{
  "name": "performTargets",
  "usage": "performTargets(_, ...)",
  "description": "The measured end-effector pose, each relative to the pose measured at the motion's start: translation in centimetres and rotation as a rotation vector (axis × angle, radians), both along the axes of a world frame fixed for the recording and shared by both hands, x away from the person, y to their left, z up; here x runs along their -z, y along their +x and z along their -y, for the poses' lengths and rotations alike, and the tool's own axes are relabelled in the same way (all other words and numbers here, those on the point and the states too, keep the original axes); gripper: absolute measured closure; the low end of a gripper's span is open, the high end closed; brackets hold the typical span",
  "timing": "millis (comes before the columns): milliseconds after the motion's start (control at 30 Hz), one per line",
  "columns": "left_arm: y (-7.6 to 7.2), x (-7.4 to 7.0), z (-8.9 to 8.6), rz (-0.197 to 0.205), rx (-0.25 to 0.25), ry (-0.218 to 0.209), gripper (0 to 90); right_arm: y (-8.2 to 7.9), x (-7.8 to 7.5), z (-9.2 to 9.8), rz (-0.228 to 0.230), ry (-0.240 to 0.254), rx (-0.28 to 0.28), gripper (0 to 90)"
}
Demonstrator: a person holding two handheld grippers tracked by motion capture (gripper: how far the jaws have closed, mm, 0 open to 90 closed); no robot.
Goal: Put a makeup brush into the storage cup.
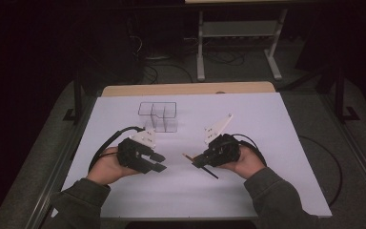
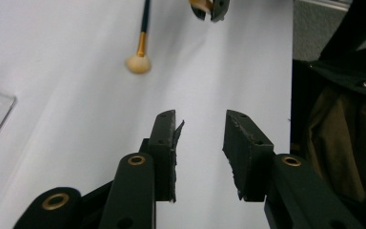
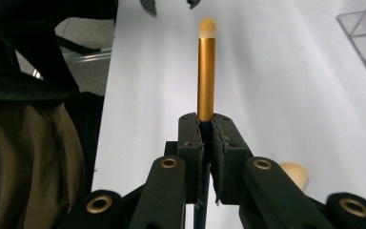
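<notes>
We see a thin makeup brush with a gold metal sleeve, a dark handle and a soft cream tip (image 3: 206, 71) gripped tight between the two black jaws of the right gripper (image 3: 208, 138). In the right gripper view the brush sticks straight out past the jaws, gold part first, with the cream tip at the far end, and the dark handle runs back down between the jaws. In the high view the right gripper (image 1: 198, 161) sits in the person's right hand (image 1: 246, 162) just above the white sheet that covers the table (image 1: 267, 157), and the brush (image 1: 188, 156) points toward the middle of the table while its dark handle pokes out the other side, toward the person. The left gripper (image 1: 159, 162) is in the person's left hand (image 1: 106, 168), near the brush tip but not touching it. In the left gripper view its jaws stand apart with nothing between them. The left gripper (image 2: 200, 143) faces the brush tip (image 2: 138, 63), which is farther out over the white sheet. A clear plastic box with small sections (image 1: 158, 116) stands behind both grippers, well apart from the brush.
</notes>
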State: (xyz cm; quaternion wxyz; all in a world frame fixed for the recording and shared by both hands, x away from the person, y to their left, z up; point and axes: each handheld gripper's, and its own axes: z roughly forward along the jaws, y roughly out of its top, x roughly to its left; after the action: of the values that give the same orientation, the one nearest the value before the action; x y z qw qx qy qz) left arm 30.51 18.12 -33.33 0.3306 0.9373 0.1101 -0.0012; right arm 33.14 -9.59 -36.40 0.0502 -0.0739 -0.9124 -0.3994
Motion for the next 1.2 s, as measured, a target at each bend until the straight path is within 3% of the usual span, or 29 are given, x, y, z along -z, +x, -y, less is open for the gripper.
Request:
performTargets(367,-0.5,1.1,-1.9,0.017,-0.106,-0.072,57.6,1.8,-1.3,1.2,-0.004,0.055,0.065,82.4)
performTargets(633,-0.8,1.7,-2.5,0.035,-0.154,-0.086,53.4,3.1,-2.2,1.6,-0.002,0.081,0.090,82.4)
performTargets(700,-0.8,1.9,-2.8,0.057,-0.160,-0.087,52.5,3.3,-2.3,1.5,-0.004,0.086,0.094,82.4)
performTargets(767,-0.9,2.2,-2.9,0.043,-0.179,-0.104,51.9,3.7,-2.5,1.5,0.003,0.083,0.096,82.4)
performTargets(1200,-1.4,3.5,-4.2,0.042,-0.232,-0.136,49.1,5.1,-3.9,0.5,0.022,0.094,0.108,82.5)
